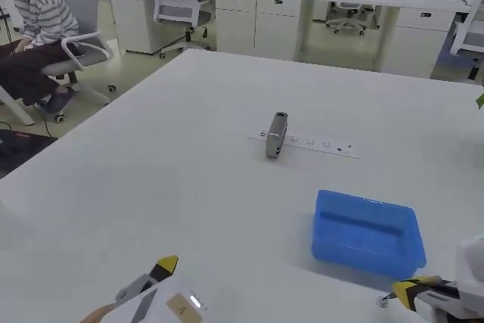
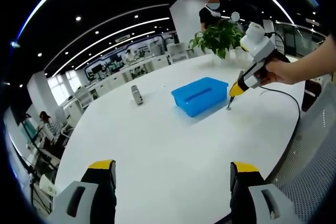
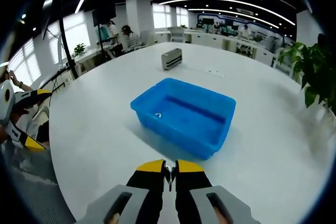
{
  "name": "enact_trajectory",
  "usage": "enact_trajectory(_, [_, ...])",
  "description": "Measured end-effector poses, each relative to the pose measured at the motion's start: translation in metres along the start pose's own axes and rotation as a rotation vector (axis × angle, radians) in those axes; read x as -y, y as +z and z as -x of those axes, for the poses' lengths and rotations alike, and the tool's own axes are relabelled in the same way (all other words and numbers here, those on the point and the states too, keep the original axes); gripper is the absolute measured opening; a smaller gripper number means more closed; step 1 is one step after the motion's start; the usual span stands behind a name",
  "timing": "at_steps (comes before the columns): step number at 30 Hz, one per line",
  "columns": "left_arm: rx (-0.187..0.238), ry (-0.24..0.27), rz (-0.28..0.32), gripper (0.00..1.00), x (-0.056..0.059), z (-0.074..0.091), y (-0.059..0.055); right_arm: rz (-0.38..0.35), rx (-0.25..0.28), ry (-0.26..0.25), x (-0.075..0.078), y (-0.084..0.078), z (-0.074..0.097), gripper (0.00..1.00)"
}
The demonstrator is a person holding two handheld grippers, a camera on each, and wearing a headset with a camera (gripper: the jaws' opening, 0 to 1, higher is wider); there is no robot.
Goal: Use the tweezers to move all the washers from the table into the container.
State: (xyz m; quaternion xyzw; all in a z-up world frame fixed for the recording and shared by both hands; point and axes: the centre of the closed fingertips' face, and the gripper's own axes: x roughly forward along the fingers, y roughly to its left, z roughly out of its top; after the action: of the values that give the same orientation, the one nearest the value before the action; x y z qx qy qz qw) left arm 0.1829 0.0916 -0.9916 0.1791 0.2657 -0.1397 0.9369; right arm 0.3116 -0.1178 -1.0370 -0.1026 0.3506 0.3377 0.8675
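Note:
The blue container (image 1: pixel 367 232) stands on the white table (image 1: pixel 189 187), right of centre. In the right gripper view one small washer (image 3: pixel 158 115) lies inside the container (image 3: pixel 184 114). My right gripper (image 3: pixel 169 167) is shut on thin metal tweezers (image 3: pixel 169 176), just short of the container's near wall. In the head view the right gripper (image 1: pixel 404 293) is at the bottom right, with the tweezers' tip (image 1: pixel 384 300) low over the table. The left gripper view shows the right gripper (image 2: pixel 236 88) and tweezers (image 2: pixel 230 101) beside the container (image 2: pixel 200 95). My left gripper (image 2: pixel 170 169) is open and holds nothing, at the near edge (image 1: pixel 162 270).
A small grey block (image 1: pixel 277 134) stands mid-table by a flush socket strip (image 1: pixel 318 144). Office chairs (image 1: pixel 178 1) and white desks lie beyond the far edge, and a person (image 1: pixel 38 28) sits at the far left. A potted plant (image 2: pixel 218 38) is past the container.

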Motion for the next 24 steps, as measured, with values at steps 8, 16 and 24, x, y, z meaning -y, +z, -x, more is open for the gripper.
enact_trajectory(8, [-0.002, 0.001, -0.003, 0.92, -0.0005, -0.0003, -0.0005, 0.034, -0.009, -0.004, -0.0017, 0.0017, -0.0021, 0.02])
enact_trajectory(16, [0.004, 0.003, -0.009, 0.92, -0.0002, 0.0004, 0.0010, 0.046, -0.029, -0.002, -0.0039, 0.0027, -0.0024, 0.00])
enact_trajectory(24, [0.004, 0.004, -0.012, 0.91, -0.0001, 0.0007, 0.0011, 0.020, -0.036, 0.001, -0.0004, 0.0037, 0.0019, 0.02])
